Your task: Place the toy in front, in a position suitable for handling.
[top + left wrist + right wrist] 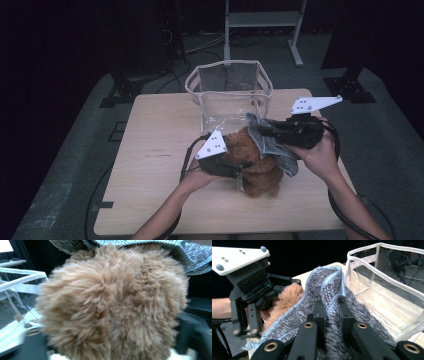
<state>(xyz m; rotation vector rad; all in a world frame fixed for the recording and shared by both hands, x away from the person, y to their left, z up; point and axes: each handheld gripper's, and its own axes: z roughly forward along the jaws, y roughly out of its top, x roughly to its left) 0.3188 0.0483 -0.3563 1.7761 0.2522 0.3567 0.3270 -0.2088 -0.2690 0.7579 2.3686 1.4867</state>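
A brown plush toy (257,172) sits on the wooden table (155,175) in front of a clear plastic bag-like bin (227,90). My left gripper (236,167) comes in from the left and is shut on the toy's fur; the left gripper view is close up against that brown fur (112,305). A grey knitted cloth (277,147) with a light blue edge drapes over the toy's top and right side. My right gripper (331,308) is shut on a fold of this cloth (324,285). The right gripper view also has the left gripper (270,300) pressed into the plush toy (287,300).
The clear bin (387,285) stands open-topped at the table's far middle, just behind the toy, and looks empty. A metal stand (262,20) is on the floor beyond the table. Cables trail from both grippers toward the table's near edge.
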